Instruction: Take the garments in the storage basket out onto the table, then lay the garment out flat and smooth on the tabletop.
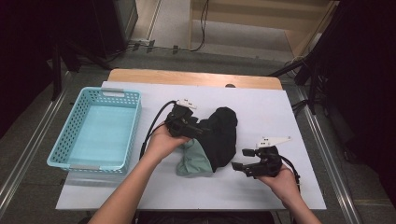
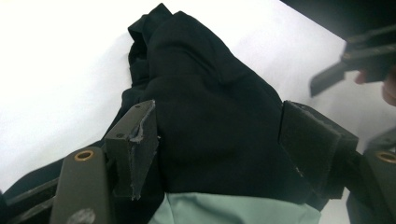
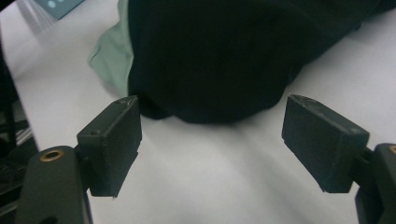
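A black garment (image 1: 223, 137) lies bunched in the middle of the white table, partly over a mint-green cloth (image 1: 194, 161). My left gripper (image 1: 201, 130) comes in from the left, and its jaws clamp a thick fold of the black garment (image 2: 205, 84), with the green cloth (image 2: 233, 210) just below the pads. My right gripper (image 1: 240, 158) stands open beside the garment's lower right edge. In the right gripper view, the gripper (image 3: 212, 140) has bare table between its jaws. The black garment (image 3: 224, 56) is a short way ahead, and the green cloth (image 3: 112, 56) peeks out at its left.
A light-blue plastic basket (image 1: 133, 130) stands empty at the left of the table. White table surface (image 1: 280, 116) stretches to the right and behind the clothes. Black stands and cables stand on the floor beyond the far edge.
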`<state>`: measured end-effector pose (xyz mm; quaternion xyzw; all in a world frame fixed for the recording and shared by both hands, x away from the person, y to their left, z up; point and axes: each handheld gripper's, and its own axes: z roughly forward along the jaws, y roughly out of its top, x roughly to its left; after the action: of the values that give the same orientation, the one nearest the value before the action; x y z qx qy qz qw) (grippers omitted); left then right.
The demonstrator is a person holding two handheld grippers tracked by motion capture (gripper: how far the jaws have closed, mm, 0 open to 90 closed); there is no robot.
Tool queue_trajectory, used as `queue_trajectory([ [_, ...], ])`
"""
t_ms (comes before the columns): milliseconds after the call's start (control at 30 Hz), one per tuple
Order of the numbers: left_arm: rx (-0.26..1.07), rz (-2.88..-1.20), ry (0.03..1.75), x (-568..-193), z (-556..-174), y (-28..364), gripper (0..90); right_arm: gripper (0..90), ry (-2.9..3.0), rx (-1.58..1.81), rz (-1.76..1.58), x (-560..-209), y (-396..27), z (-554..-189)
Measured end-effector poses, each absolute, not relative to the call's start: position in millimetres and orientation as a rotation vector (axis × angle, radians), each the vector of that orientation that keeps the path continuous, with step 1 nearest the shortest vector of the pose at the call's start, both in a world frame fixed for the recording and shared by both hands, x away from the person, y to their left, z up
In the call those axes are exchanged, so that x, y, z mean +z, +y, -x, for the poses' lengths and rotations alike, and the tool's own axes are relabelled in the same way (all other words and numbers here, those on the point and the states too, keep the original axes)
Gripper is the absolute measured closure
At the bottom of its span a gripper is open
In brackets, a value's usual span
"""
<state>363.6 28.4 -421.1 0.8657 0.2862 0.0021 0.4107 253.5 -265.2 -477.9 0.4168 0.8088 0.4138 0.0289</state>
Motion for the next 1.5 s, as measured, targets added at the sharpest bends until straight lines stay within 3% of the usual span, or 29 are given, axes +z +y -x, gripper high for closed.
queue_trajectory([
  [533, -0.011, -2.231, 0.712, -437, -342, 44, 29.7, 19.1, 2.483, 1.284, -1.337, -485, -266, -270],
  [1500, 0.034, -2.243, 0.77, -454, -306, 63, 31.6, 28.3, 2.472, 1.228, -1.32, -493, -266, -283],
])
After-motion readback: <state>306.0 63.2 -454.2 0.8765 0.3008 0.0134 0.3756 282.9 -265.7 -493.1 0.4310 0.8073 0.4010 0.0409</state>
